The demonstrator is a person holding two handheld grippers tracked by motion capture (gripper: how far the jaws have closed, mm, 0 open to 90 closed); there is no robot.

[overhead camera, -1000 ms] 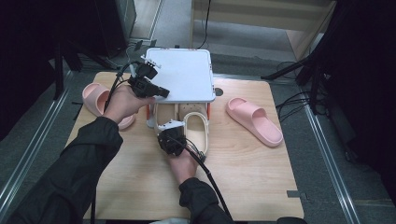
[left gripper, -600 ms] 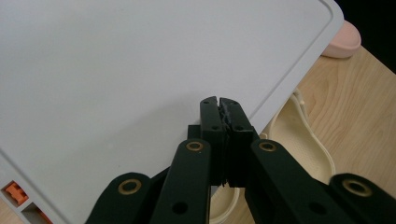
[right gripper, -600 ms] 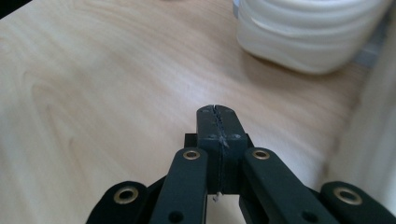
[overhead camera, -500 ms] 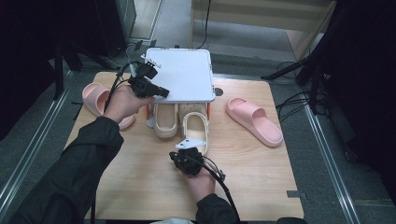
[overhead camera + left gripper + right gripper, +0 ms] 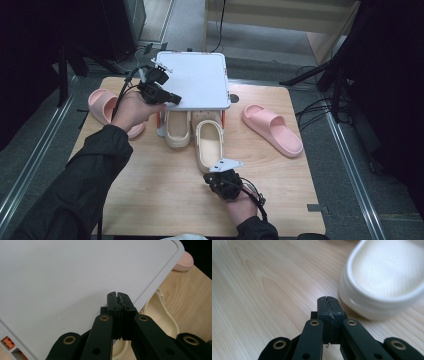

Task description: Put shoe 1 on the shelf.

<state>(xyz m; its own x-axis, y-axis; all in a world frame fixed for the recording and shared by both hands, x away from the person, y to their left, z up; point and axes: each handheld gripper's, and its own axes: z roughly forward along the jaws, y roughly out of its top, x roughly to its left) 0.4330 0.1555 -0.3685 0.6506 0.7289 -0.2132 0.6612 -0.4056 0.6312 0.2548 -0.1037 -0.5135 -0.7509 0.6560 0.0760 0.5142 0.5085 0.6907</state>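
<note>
A white shelf [image 5: 195, 80] on orange legs stands at the back of the wooden table [image 5: 150, 190]. Two cream clogs lie at its front: one [image 5: 177, 129] partly under it, the other [image 5: 210, 144] sticking out further. My left gripper [image 5: 175, 98] is shut and empty, its tips [image 5: 117, 294] over the shelf top [image 5: 62, 272] near the front edge, with a cream clog [image 5: 160, 315] below. My right gripper [image 5: 220, 172] is shut and empty, low over the table just short of the second clog's heel [image 5: 384, 282]; its tips [image 5: 327, 299] hold nothing.
One pink slipper [image 5: 107, 107] lies left of the shelf, partly behind my left hand. Another pink slipper [image 5: 272, 129] lies to the right of the clogs. Metal rails and cables run along the floor on both sides of the table.
My right gripper has drawn back from beside the clogs toward the near edge and a little to the right. The left gripper and the clogs have stayed put.
</note>
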